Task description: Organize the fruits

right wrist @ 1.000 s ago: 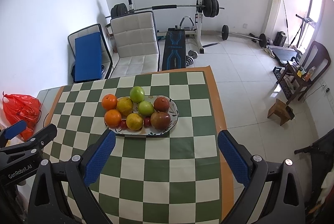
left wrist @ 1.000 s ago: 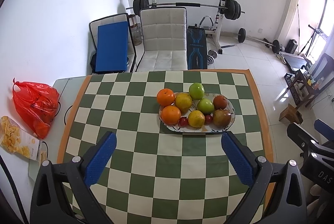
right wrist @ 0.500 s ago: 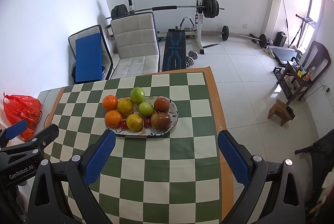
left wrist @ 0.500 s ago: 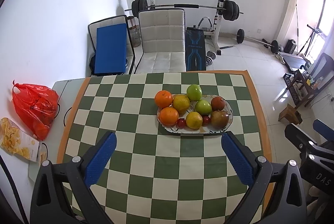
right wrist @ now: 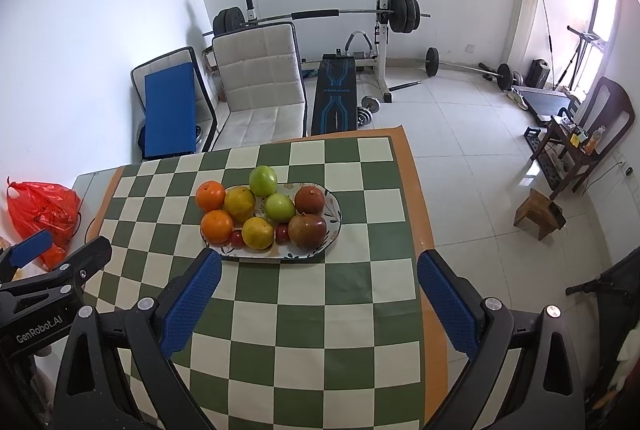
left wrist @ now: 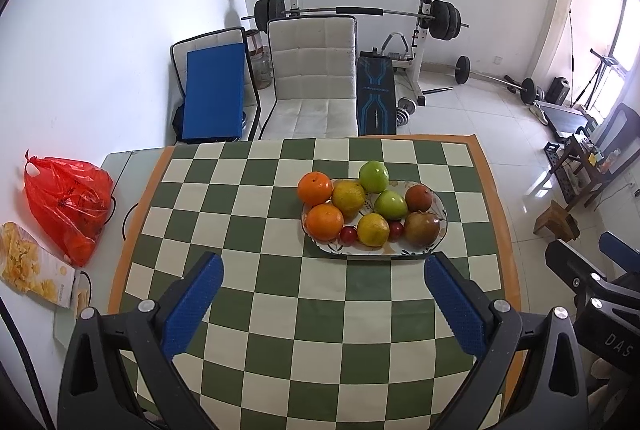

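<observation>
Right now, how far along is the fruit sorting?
Nothing looks done yet: the oranges, green apples and other fruit all sit mixed on the plate. Nothing is in hand; the left gripper and right gripper are open and empty, short of the plate. All the sorting is left.
</observation>
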Demonstrator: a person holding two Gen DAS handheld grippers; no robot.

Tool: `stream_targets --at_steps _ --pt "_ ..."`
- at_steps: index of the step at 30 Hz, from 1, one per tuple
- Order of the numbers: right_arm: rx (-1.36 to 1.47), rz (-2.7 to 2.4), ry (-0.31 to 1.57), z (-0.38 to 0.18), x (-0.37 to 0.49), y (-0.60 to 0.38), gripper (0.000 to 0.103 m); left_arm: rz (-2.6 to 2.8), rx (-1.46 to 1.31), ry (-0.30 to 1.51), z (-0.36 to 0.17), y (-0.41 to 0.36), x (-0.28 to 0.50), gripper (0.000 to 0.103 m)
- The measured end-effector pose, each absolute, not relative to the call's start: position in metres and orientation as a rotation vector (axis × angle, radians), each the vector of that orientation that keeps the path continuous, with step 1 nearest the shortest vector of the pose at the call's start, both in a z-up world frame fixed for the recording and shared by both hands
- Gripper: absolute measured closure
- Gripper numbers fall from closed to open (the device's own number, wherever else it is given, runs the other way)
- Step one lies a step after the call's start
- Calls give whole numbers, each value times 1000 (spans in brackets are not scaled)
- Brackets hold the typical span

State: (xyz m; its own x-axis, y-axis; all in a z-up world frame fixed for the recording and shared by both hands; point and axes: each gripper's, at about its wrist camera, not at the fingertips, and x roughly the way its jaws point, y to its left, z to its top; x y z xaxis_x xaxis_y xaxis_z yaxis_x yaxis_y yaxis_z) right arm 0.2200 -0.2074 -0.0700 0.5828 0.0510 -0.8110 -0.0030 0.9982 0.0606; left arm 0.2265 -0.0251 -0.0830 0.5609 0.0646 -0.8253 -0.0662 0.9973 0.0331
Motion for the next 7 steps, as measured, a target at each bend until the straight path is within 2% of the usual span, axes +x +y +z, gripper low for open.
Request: stream_targets --at_steps 7 --pt "57 32 949 -72 219 -207 3 75 2 963 -82 -25 226 0"
